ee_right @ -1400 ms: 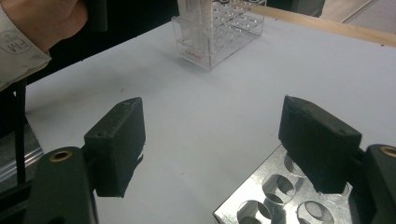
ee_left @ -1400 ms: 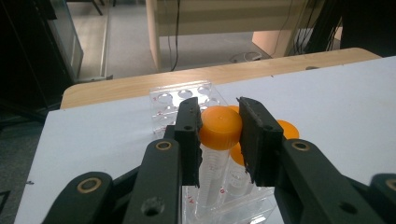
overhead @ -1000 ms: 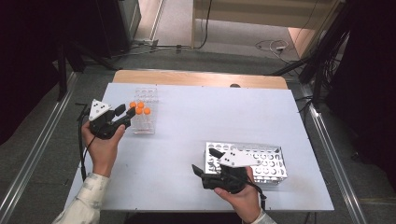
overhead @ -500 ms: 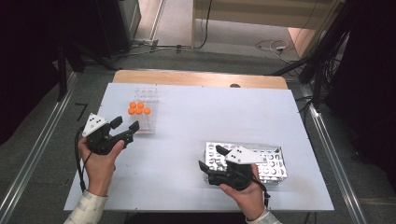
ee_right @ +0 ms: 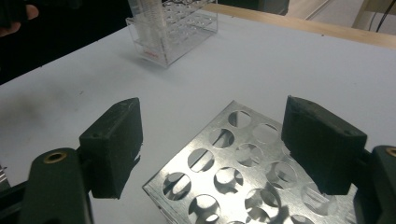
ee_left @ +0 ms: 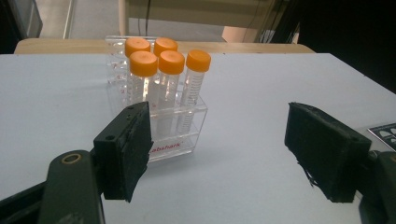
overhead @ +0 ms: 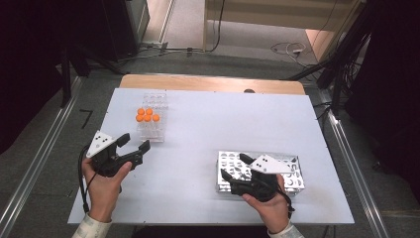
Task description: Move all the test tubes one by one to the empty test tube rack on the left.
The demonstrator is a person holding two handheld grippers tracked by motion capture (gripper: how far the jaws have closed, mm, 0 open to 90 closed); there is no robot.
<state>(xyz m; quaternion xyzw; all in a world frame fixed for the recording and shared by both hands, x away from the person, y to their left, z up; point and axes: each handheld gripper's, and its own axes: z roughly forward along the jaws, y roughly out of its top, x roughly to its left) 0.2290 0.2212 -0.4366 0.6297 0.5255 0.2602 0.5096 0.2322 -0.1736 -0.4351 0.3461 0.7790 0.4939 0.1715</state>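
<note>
Orange-capped tubes [ee_left: 161, 77], five of them, sit in the clear rack [overhead: 151, 119]; my left gripper [overhead: 132, 147] has backed off it, jaws just opened wide, empty. Right gripper [overhead: 233, 168] gapes empty over the metal rack [overhead: 292, 171]. Tube looks placed

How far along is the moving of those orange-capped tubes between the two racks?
Done: five orange-capped clear plastic tubes stand in the clear plastic rack; the perforated metal rack shows only empty holes. In hand: nothing. The left tool, whose jaws have just been opening, sits open short of the tubes; the right tool hangs open over the metal rack. Left: which way the tubes travel, and how many remain, cannot be told.
</note>
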